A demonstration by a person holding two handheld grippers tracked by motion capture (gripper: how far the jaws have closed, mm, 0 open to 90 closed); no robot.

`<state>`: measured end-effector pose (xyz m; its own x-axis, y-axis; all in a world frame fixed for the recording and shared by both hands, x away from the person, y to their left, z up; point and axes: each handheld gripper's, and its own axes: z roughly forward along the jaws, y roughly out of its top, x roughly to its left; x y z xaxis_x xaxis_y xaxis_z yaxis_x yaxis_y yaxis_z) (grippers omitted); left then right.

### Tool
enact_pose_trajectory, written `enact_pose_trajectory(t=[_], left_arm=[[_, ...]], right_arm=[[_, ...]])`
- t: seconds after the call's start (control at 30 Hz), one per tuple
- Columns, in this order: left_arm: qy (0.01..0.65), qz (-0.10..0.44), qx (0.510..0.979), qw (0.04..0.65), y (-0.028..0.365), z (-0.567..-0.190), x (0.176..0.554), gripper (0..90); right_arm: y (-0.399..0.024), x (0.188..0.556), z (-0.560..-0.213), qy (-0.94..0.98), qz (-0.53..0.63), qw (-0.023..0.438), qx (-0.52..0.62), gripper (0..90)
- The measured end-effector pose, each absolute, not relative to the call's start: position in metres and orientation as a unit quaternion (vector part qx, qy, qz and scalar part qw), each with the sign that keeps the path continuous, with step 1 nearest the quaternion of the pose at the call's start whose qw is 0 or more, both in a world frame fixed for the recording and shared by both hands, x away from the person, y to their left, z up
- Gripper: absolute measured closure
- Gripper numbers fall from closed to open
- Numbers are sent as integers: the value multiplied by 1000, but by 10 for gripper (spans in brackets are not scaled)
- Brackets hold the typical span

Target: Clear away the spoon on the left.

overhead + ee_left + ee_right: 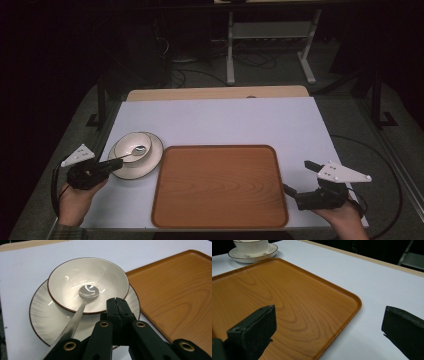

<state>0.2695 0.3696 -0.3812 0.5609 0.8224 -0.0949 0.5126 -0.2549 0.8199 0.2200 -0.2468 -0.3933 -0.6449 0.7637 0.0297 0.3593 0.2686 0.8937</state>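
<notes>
Metal spoon (pixel 82 305) lying in the white bowl (pixel 75 280), scoop resting on the bowl's floor, handle slanting out over the brown rim and down past the near side of the left gripper (pixel 117 305). Passing just beside the clenched jaws rather than between them, as far as the left gripper view lets on; nothing visibly caught in the pads. Jaws pressed flat together, tips hovering over the near rim of the bowl, whether touching it impossible to tell. Bowl seated on a white saucer (pixel 43 320) with a thin dark edge, set a little toward the far side of it, both directly ahead of and beneath those closed tips. From the high view, same spoon (pixel 134 152) pointing toward the left gripper (pixel 116 163), held in the left hand (pixel 75 197) at the table's near left corner, bowl (pixel 131 143) and saucer (pixel 155 159) just ahead of the tips. Wooden tray (pixel 180 290) just beyond the saucer to the gripper's right, its rim close to the saucer's edge. Right gripper (pixel 298 177) released, jaws spread wide with nothing between them, held in the right hand (pixel 345 217) just off the tray's near right corner. Along its own jaws, tray (pixel 287 297) spreading ahead and to its left, rounded corner between the two tips, bowl (pixel 252 245) on its saucer (pixel 272 248) well beyond at the far end. Pale table top (pixel 225 120) under everything, bare tan edge (pixel 215 93) showing at the far side.
</notes>
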Motion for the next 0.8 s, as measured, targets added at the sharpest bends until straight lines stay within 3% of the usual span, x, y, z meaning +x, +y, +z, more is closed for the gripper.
enact_pose_trajectory(t=[0.8], left_arm=[[458,193,755,428,387,-382,278,900]], right_arm=[[-247,220,-394,769,481,210,364,0]])
